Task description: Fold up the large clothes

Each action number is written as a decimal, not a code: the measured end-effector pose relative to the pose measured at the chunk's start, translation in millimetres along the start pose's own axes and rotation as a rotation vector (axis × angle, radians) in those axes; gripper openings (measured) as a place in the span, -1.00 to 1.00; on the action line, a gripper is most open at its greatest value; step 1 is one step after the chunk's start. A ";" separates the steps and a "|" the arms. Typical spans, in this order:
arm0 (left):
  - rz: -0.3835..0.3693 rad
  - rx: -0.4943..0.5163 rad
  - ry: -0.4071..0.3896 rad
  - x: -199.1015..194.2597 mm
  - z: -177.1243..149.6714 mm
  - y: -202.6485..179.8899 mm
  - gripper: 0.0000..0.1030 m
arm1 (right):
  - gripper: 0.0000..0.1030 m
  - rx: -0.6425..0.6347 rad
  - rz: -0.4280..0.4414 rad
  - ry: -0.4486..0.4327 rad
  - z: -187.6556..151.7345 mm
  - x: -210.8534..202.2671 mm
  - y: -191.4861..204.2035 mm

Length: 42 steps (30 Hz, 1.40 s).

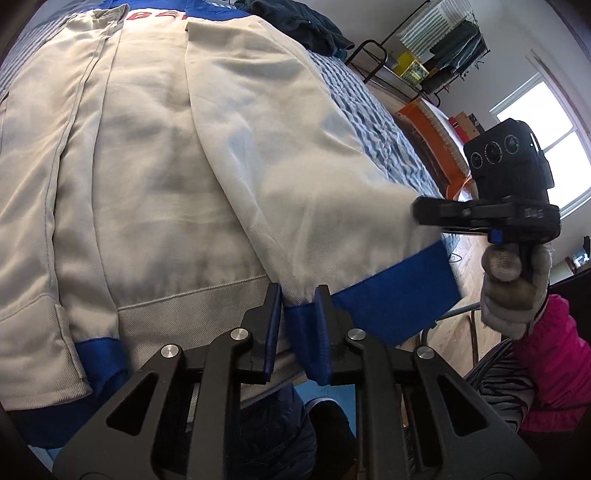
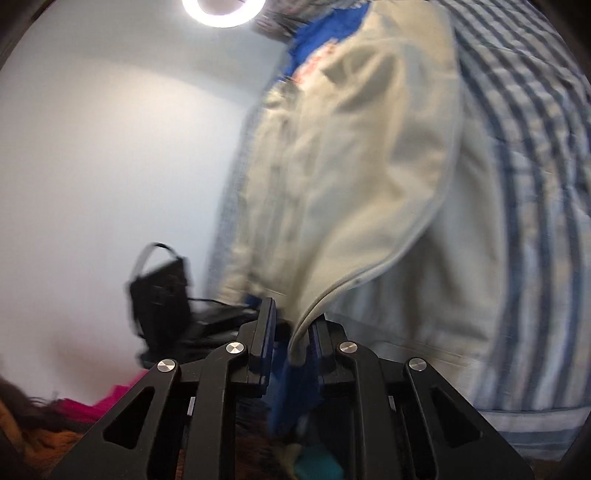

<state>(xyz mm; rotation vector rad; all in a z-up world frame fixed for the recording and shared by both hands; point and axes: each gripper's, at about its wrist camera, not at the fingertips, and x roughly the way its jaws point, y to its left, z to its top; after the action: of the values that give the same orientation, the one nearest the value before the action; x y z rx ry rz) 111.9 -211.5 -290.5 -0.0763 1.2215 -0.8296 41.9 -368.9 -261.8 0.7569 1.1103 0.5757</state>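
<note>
A cream jacket (image 1: 166,166) with blue trim and red lettering lies spread on a bed. My left gripper (image 1: 297,295) is shut on its blue hem (image 1: 306,332) at the near edge. My right gripper (image 1: 421,210), seen in the left wrist view at the right, grips the cream edge above the blue cuff (image 1: 399,295). In the right wrist view the right gripper (image 2: 291,321) is shut on the jacket (image 2: 351,166), whose cream edge and blue trim pass between its pads. The left gripper (image 2: 162,295) shows there as a blurred black shape.
The bed has a blue-and-white checked cover (image 1: 369,110), also in the right wrist view (image 2: 517,184). Dark clothes (image 1: 303,29) lie at its far end. A clothes rack (image 1: 443,40), an orange object (image 1: 432,133) and a window (image 1: 546,122) are to the right. A pink garment (image 1: 554,362) is near right.
</note>
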 end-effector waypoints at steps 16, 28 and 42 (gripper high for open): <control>-0.002 0.263 -0.057 -3.8 -18.1 -104.8 -0.16 | -0.37 0.055 -0.196 -0.183 90.4 -25.8 -56.2; 0.130 0.275 -0.006 55.4 -10.8 -115.5 -0.08 | -0.37 0.081 -0.263 -0.291 186.0 -25.3 -86.0; -0.029 0.162 -0.034 40.8 5.8 -96.0 -0.83 | -0.98 -0.035 -0.349 -0.347 228.1 -12.9 -74.3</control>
<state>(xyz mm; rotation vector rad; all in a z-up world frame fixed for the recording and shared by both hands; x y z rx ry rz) 70.8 -306.3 -275.5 0.0235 1.1199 -0.9459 254.1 -481.4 -256.1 0.5875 0.8791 0.1591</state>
